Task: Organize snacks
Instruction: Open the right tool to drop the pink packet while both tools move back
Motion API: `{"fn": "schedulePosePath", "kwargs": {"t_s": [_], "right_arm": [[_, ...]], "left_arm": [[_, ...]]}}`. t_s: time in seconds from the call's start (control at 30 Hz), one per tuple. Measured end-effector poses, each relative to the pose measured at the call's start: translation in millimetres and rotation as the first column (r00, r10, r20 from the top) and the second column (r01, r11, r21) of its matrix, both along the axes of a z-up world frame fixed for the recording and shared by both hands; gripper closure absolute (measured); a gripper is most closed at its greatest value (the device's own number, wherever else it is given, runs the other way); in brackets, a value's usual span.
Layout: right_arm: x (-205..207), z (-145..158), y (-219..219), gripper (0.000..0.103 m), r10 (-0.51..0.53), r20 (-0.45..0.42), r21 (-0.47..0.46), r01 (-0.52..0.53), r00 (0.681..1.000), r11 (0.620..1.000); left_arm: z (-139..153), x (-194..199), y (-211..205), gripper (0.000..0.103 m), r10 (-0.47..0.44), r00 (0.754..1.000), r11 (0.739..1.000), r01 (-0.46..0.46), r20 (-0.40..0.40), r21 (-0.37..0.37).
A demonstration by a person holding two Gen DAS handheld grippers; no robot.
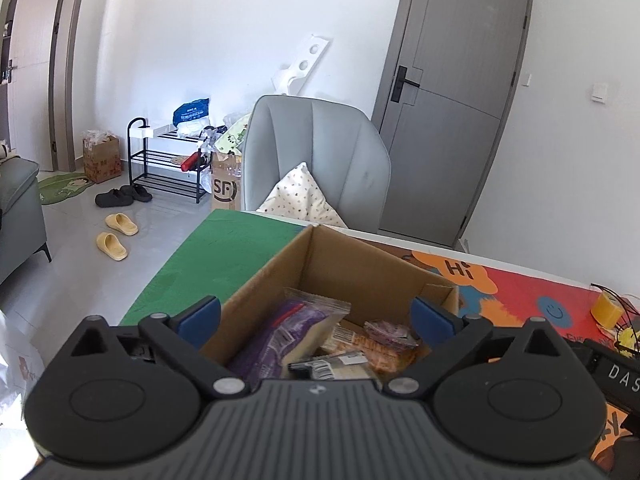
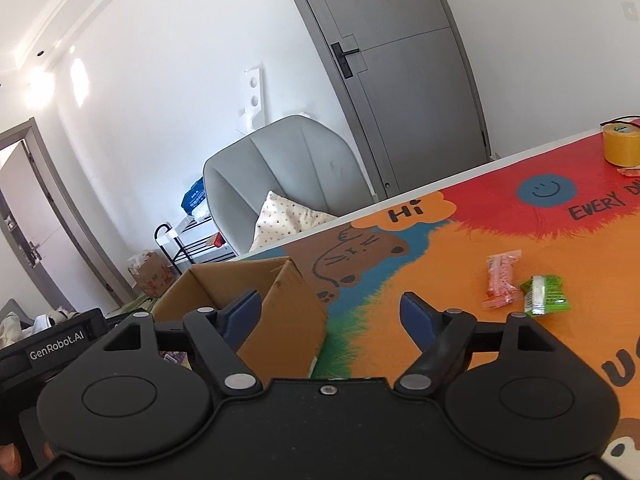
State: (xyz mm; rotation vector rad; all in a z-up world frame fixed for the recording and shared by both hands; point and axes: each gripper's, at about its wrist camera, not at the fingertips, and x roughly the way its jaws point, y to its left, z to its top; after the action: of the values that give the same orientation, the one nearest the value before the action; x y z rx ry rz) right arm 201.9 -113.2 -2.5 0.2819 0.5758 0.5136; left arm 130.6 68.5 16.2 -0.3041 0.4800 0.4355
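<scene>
the left claw point(image 1: 316, 316), black with blue pads, stands released and spread wide over the open brown cardboard box point(image 1: 320, 264); nothing is between its fingers. inside the box lie a purple snack packet point(image 1: 276, 340), an orange snack packet point(image 1: 384, 354) and a small pink wrapped snack point(image 1: 390, 330), all piled together on the box floor. the box sits on the worktop point(image 1: 516, 288), which carries a bright cartoon mat in orange, red and green.

the right claw point(image 2: 332, 312) is also released, its blue pads apart and empty, hanging over the mat just to the 3 o'clock side of the box. the box's near corner is in front of its left finger point(image 2: 244, 312). at 2 o'clock from this claw, well apart from the box, a pink transparent snack packet point(image 2: 500, 280) and a green snack packet point(image 2: 546, 294) lie side by side on the orange part of the mat. a yellow roll of tape point(image 2: 622, 144) stands at the far edge of the worktop at 1 o'clock. a grey upholstered chair point(image 2: 280, 160) with a patterned cushion point(image 2: 284, 220) stands beyond the worktop at 12 o'clock.
</scene>
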Motion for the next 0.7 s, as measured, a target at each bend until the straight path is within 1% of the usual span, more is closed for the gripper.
{"fn": "schedulePosePath", "kwargs": {"t_s": [0.07,0.2,0.4,0.53,0.7], "right_arm": [[-0.9,-0.1,-9.8,0.022,-0.012,0.002,0.002,0.012,1.0,1.0],[-2.5,-1.0,-31.5,0.019,-0.041,0.002,0.004,0.041,0.999,0.999],[-2.3,-6.6,-63.8,0.018,-0.091,-0.005,0.013,0.091,0.996,0.996],[-0.1,-11.6,-86.3,0.021,-0.126,-0.015,0.019,0.126,0.992,0.992],[5.1,-17.6,-108.1,0.028,-0.161,-0.036,0.024,0.162,0.986,0.986]], "left_arm": [[0.7,1.8,-8.6,0.002,-0.013,1.0,1.0,0.013,-0.002,0.005],[2.0,7.3,-28.6,0.001,-0.044,0.999,0.999,0.044,-0.005,0.01],[4.2,17.5,-58.1,0.001,-0.102,0.995,0.994,0.102,-0.003,0.022],[3.7,26.7,-78.9,0.001,-0.141,0.99,0.99,0.141,-0.003,0.026],[2.3,38.1,-103.3,0.001,-0.188,0.982,0.982,0.188,-0.002,0.033]]}}
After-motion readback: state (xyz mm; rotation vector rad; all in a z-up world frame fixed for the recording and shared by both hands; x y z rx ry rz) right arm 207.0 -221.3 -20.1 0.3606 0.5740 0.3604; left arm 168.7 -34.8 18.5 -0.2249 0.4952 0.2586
